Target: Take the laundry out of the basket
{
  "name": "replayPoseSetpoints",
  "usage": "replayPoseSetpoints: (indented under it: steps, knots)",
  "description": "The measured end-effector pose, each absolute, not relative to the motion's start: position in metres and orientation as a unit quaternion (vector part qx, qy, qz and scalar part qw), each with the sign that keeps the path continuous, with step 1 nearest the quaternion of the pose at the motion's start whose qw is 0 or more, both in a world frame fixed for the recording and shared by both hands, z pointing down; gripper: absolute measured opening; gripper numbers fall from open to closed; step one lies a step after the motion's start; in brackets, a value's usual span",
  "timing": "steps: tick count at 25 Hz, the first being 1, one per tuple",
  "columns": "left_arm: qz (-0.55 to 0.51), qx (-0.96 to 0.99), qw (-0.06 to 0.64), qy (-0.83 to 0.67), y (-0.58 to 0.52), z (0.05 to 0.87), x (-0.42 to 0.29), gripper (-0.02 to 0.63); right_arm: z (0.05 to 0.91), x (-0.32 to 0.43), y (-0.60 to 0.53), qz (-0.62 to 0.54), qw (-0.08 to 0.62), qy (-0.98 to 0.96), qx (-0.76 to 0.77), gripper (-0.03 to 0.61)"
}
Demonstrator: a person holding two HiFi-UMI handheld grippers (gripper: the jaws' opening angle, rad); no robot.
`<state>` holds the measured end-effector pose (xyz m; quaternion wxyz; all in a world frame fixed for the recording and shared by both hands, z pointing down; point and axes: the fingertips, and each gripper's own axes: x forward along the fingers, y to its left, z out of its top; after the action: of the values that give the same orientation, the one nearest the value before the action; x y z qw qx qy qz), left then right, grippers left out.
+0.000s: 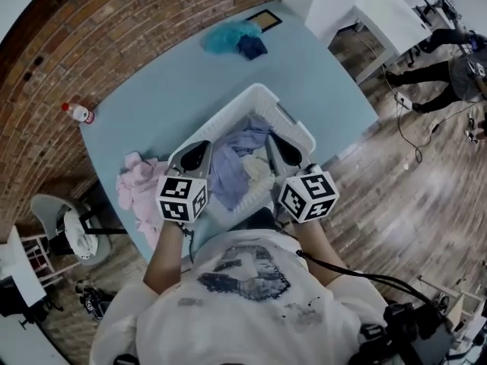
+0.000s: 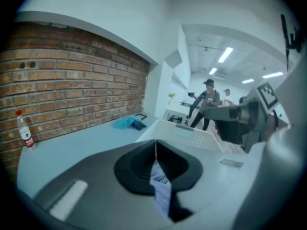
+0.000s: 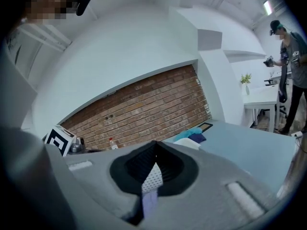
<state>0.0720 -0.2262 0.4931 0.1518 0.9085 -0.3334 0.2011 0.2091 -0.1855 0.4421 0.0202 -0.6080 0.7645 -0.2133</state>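
- Left gripper point(image 2: 156, 152): its fingers point(image 2: 136, 166) are pressed together on a strip of the lavender garment point(image 2: 162, 190), which hangs just below them.
- Right gripper point(image 3: 154, 152): fingers likewise closed, pinching a dotted white edge and lavender cloth of what appears to be the same garment.
- Garment body point(image 1: 228, 169): lies between and below the two sets of fingers, its lower part inside the basket point(image 1: 262, 90) among other laundry.
- Step in hand, as judged: a two-point lift. It is best done by raising both grippers evenly and apart, so the cloth spreads and clears the rim without dragging neighbouring items.
- Pink clothes point(image 1: 137, 181): on the tabletop point(image 1: 160, 105), left of the left fingers; a likely set-down place.
- Teal and dark clothes point(image 1: 236, 38): well beyond the fingers, past the basket.
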Motion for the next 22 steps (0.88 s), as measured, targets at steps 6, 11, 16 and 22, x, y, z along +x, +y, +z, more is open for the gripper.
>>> replayPoseSetpoints:
  steps: [6,11,16,22]
  knots:
    - [0.247,0.912,0.175,-0.277,-0.223,0.524,0.124,0.034,0.449,0.257,-0.186,-0.221,0.023,0.759,-0.612,-0.003]
    - [0.307,0.909,0.193,-0.207,-0.216,0.570,0.154,0.135,0.452,0.283,-0.190,-0.222,0.020,0.762,-0.607,-0.003]
    - [0.358,0.898,0.194,-0.168,-0.210,0.608,0.171,0.268,0.453,0.302,-0.192,-0.222,0.016,0.764,-0.606,-0.003]
    - [0.373,0.897,0.191,-0.143,-0.210,0.630,0.192,0.397,0.464,0.317,-0.196,-0.230,0.008,0.766,-0.600,-0.002]
